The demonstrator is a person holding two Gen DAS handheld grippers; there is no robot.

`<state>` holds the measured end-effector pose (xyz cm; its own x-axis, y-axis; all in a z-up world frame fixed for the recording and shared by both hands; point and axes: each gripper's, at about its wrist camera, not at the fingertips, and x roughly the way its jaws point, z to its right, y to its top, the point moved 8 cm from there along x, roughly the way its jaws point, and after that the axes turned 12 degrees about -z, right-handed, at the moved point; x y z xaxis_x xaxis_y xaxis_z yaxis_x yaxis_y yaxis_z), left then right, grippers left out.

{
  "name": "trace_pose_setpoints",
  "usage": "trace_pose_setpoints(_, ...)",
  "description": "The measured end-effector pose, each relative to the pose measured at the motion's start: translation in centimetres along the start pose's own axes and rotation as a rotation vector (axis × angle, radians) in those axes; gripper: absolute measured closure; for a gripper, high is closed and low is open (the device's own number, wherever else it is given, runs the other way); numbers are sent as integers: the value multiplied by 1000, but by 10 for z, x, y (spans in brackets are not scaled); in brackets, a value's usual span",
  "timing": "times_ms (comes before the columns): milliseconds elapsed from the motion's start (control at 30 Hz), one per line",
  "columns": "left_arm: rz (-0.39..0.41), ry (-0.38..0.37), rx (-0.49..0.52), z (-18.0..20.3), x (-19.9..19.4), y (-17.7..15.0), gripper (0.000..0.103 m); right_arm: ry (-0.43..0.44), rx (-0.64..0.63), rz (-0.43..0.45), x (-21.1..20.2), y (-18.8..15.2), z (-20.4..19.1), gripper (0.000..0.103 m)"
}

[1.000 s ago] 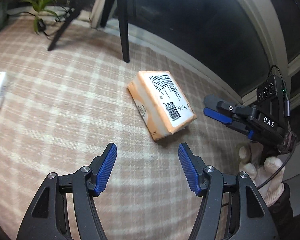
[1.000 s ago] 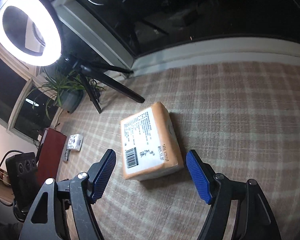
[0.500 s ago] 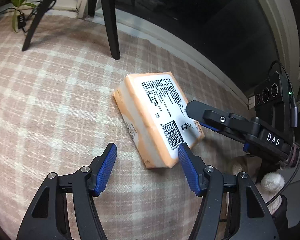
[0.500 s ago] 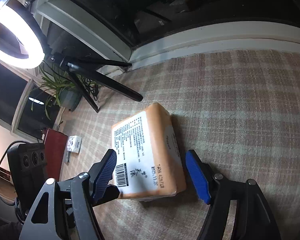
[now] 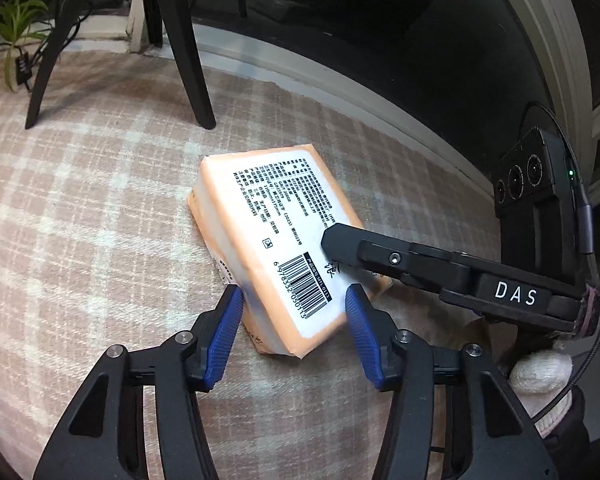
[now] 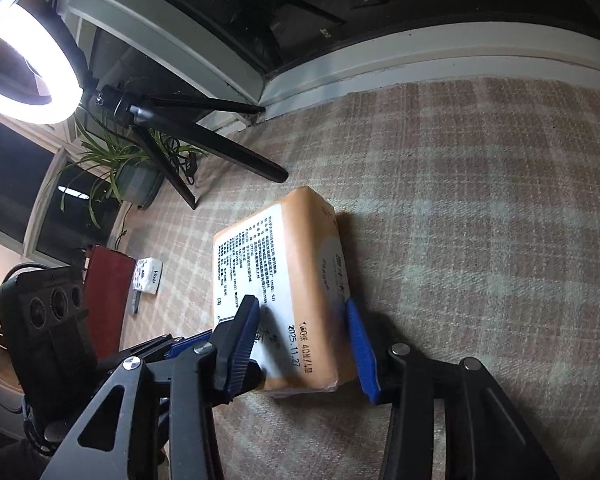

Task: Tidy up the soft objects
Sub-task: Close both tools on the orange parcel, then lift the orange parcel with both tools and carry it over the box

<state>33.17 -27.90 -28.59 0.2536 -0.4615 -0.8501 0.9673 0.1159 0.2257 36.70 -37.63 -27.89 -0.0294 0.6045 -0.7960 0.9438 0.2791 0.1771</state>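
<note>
Left tool (image 5: 294,330): mine, blue-padded, jaws closing around the near corner of the orange tissue pack (image 5: 276,240). Its left pad looks to be touching the pack's side; its right pad stands just clear of the barcode end, so no firm grip yet.

Right tool (image 6: 302,340): mine, jaws also closing, the same pack between them. Its right pad lies against the pack's side face, and its left pad sits over the printed top near the edge; whether both press in I cannot tell for certain, though the wrap shows no dent.

Orange tissue pack: soft, plastic-wrapped, printed label upward, lying flat on the plaid-covered surface (image 5: 100,200), straight ahead of both tools and reaching between the jaws of each. From the left tool, the right tool's finger crosses above the pack's far right corner.

Other items: small white tissue packet (image 6: 150,276), well off to the left of the right tool, beside a dark red box (image 6: 108,292); tripod leg (image 5: 188,64) and potted plant (image 6: 136,176) beyond the pack.

Step in hand, as I judge it: securing the pack two-handed before moving it.

Next move calls for: both pairs of pads seating evenly on opposite sides, gentle pressure since the pack will squash, then a level lift together.
</note>
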Motion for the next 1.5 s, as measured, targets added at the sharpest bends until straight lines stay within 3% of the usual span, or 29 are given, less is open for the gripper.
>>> trace_pose_setpoints(333,40,12,48,3,-36,-21,52,-12,-7,19,-4,-14,-19,64)
trace_pose_setpoints(633,85,12,87,5,-88,-59,52,-18,-42,57,-23,-40,-64,64)
trace_pose_setpoints(1067,200,28,103,-23,-191,-108,53,-22,-137,101,-43,-85,-177,64)
trace_pose_setpoints(1500,277,66,51,-116,-291,-162,53,20,-271,86,-2,-105,-309,64)
